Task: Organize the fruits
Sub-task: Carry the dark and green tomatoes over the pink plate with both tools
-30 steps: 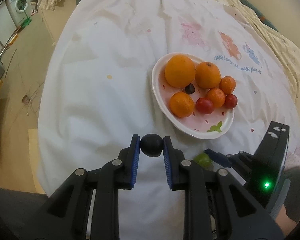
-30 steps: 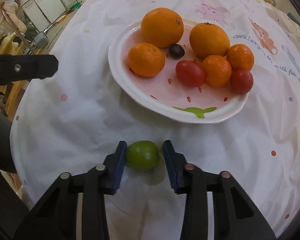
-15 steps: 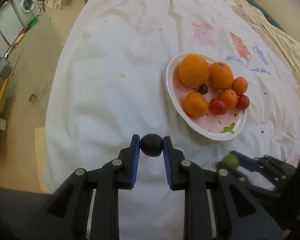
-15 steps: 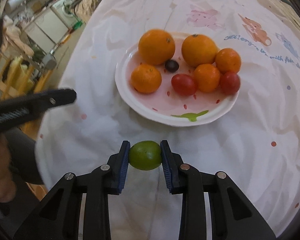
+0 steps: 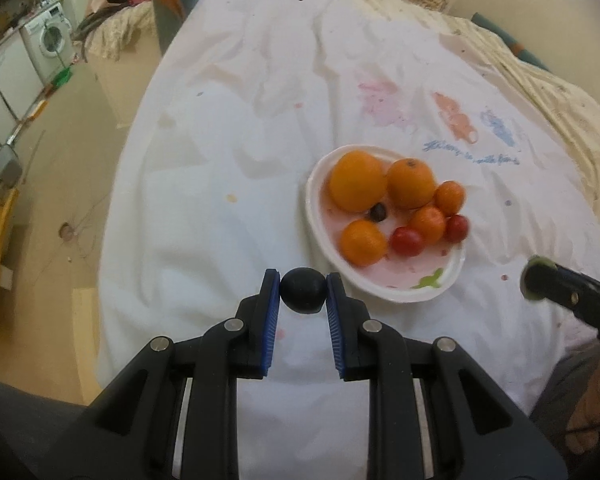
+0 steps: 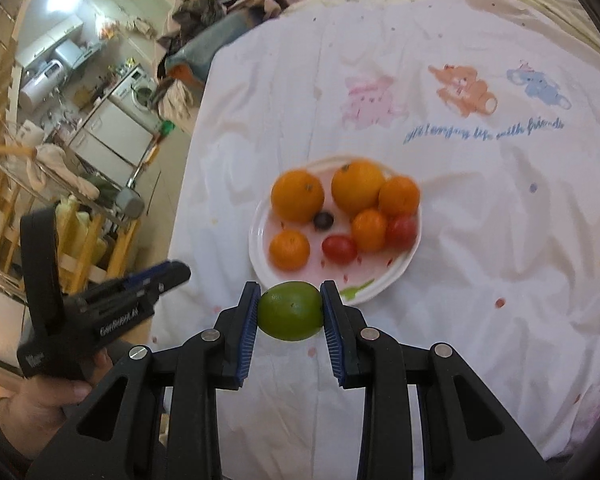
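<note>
The lime (image 6: 291, 311), firm, light and round, sits clamped across its middle in the right gripper (image 6: 289, 312) above the cloth, near the plate (image 6: 396, 280). The left gripper (image 5: 303, 291) pinches a small dark plum (image 5: 303, 290), softer and probably bruisable; both could roll on release.

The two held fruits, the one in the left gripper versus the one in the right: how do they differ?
The dark fruit in the left gripper is near black, round and small; the green fruit in the right gripper is bright green, larger and slightly oval, so its jaws stand wider. Both are clamped between blue pads, short of the plate.
</note>
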